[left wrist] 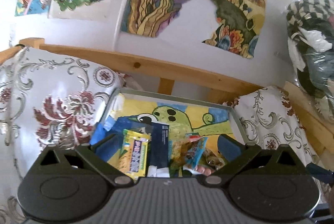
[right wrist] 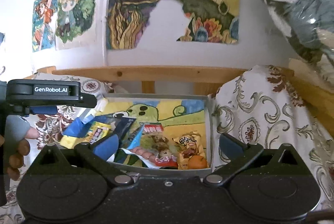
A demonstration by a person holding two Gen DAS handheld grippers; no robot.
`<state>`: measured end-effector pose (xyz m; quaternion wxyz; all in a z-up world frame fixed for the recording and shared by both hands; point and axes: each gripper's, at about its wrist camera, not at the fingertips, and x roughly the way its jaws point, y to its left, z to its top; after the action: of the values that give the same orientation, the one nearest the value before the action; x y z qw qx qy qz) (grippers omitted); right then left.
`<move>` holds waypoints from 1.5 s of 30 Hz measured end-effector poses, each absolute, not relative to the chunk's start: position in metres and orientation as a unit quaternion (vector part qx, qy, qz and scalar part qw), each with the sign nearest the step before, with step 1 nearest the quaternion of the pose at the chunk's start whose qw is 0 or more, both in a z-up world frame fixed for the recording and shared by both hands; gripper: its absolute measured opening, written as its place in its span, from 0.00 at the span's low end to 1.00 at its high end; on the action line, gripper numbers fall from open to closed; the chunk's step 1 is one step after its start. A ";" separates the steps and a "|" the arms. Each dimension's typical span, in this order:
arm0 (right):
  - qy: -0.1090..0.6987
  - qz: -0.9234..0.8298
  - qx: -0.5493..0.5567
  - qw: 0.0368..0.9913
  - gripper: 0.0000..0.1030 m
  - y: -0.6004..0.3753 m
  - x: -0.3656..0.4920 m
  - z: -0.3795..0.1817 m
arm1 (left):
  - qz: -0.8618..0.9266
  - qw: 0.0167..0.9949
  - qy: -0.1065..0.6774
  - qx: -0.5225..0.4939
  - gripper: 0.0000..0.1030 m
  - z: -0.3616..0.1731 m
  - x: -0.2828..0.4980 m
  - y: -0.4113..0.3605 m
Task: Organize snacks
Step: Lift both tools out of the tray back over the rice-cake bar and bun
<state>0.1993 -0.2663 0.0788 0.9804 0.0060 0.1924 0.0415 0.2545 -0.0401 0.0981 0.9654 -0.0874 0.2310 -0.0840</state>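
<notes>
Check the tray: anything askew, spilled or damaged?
Nothing spilled: every snack sits inside the tray. They lie in a loose heap, though: the yellow packet and blue packet overlap at angles. The orange sits in the near right corner.

The tray (right wrist: 209,117) has grey walls and a painted floor of yellow, blue and a green spotted shape. The snack packets (right wrist: 167,146) in it are yellow, blue, red and orange. The cloth (left wrist: 58,98) around it is white with grey swirls and dark red flowers. The rail (left wrist: 146,65) is light wood.
</notes>
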 end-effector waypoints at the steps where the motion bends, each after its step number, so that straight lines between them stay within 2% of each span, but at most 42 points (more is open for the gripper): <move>1: 0.189 0.042 0.005 0.981 0.99 -0.265 0.193 0.080 | -0.084 0.966 0.229 -0.086 1.00 0.099 0.248 -0.037; 20: 0.143 0.056 -0.026 0.988 0.99 -0.237 0.095 0.081 | -0.049 0.968 0.237 -0.060 1.00 0.072 0.154 -0.004; 34: 0.194 0.031 -0.019 0.980 0.99 -0.232 0.058 0.033 | -0.051 0.964 0.262 -0.008 1.00 0.035 0.112 0.012; 45: 0.247 0.041 -0.016 0.968 0.99 -0.224 0.045 0.004 | -0.057 0.945 0.321 -0.012 1.00 0.001 0.097 0.021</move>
<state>0.0450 -0.2236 0.0043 0.9680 -0.0162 0.2471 0.0414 0.0972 0.0215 0.0013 0.9453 -0.0115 0.3210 -0.0566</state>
